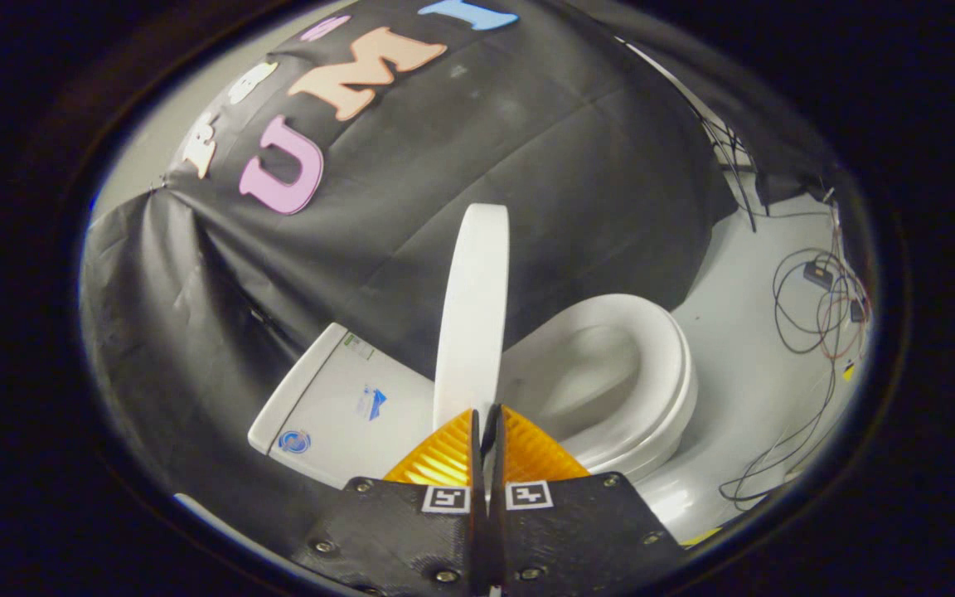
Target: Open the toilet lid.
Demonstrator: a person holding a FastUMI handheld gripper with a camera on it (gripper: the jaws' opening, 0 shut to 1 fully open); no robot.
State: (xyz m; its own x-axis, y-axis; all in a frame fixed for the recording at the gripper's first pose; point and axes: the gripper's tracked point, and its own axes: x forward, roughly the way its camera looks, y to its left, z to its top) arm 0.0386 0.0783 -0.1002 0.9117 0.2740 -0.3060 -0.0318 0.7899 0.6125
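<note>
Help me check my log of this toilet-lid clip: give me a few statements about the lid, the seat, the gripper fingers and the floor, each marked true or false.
1. The toilet lid stands raised, seen edge-on. True.
2. The gripper has its fingers spread wide apart. False: the orange fingers are closed together, with only a thin slit between them, right at the lid's lower edge; whether they pinch it cannot be told.
3. The seat is flipped up with the lid. False: it lies down on the bowl, exposed.
4. Loose cables lie on the white floor beyond the toilet. True.
5. The tank is black. False: it is white, with small stickers on it.
</note>
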